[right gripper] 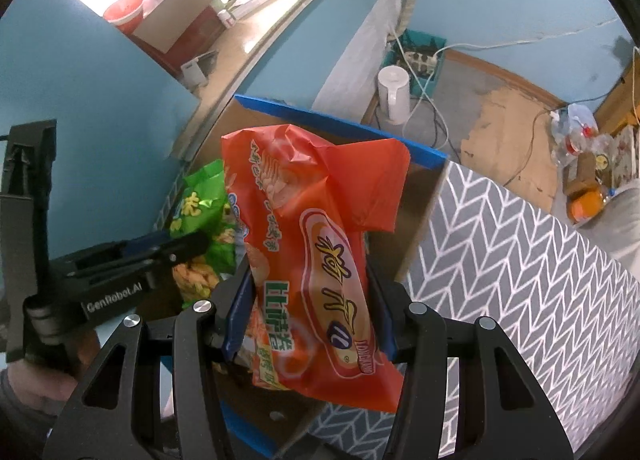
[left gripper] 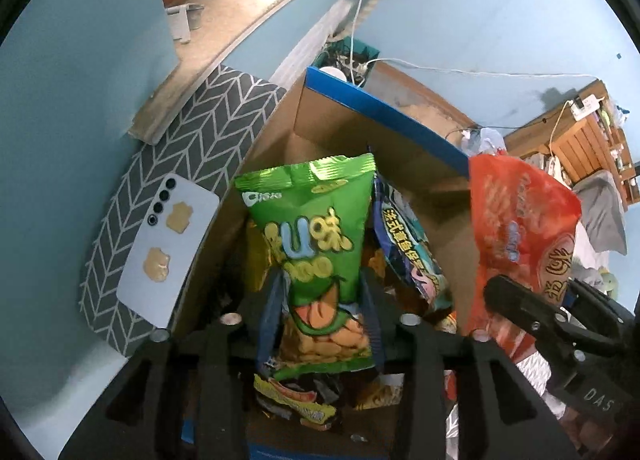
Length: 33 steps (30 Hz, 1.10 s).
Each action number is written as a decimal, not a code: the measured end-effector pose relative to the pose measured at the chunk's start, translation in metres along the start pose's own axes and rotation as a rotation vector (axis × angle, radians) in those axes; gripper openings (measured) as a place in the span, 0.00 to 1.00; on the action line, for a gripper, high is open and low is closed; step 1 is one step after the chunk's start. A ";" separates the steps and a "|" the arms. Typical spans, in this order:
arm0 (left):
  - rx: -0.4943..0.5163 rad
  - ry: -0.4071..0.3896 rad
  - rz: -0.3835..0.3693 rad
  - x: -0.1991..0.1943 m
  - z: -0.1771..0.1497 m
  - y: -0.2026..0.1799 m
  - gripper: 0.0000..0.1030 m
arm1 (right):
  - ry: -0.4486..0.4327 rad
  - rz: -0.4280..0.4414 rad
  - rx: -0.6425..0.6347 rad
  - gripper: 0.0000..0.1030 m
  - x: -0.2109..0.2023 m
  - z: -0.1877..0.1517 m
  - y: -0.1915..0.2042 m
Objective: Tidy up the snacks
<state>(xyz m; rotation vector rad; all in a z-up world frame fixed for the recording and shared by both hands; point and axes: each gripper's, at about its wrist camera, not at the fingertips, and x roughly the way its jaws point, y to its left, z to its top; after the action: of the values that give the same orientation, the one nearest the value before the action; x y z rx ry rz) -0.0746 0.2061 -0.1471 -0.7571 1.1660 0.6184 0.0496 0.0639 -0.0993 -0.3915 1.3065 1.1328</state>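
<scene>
- Nearest, left wrist view: left gripper (left gripper: 320, 280) pointed steeply down into cardboard box (left gripper: 384, 108); jaws part spread, green snack bag (left gripper: 312, 228) upright between them. Pads beside bag edges, no clear squeeze seen; judged a slack hold or a release.
- Under green bag: more packs on box floor, incl. a yellow one (left gripper: 296, 400). Looks rested on that pile, not hanging.
- Just right of it: blue snack bag (left gripper: 408, 244), leaning inside box.
- Right wrist view: right gripper (right gripper: 308, 272) pinching orange snack bag (right gripper: 320, 240) low on both sides, pads pressed in, top crumpled. Held upright above box's right part, bottom edge clear of floor.
- Outside box, left: phone (left gripper: 168, 252) flat on herringbone cloth (left gripper: 208, 120). Not task items.
- Further off: white kettle (right gripper: 394, 96) on floor past box, cables nearby.
- Step in hand (judged): packing snacks upright in box; green placed or nearly so, orange next.
- Next move needs: left jaws wide enough to clear green bag, then straight lift out w/o dragging it. Right to lower orange bag into gap beside blue bag, kept upright, then let go.
- Risk: green bag may tip once unsupported; grippers close together, approx. same opening.
</scene>
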 end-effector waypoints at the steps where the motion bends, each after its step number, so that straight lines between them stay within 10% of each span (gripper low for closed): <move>1: -0.001 -0.004 0.007 -0.001 0.000 0.000 0.47 | 0.005 0.000 -0.005 0.50 0.003 0.002 0.002; 33: -0.022 -0.155 0.038 -0.092 -0.024 0.011 0.75 | -0.063 -0.087 -0.110 0.72 -0.038 0.013 0.048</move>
<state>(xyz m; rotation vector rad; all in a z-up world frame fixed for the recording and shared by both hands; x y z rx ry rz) -0.1231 0.1899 -0.0658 -0.6946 1.0346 0.7106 0.0231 0.0789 -0.0448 -0.4854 1.1652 1.1377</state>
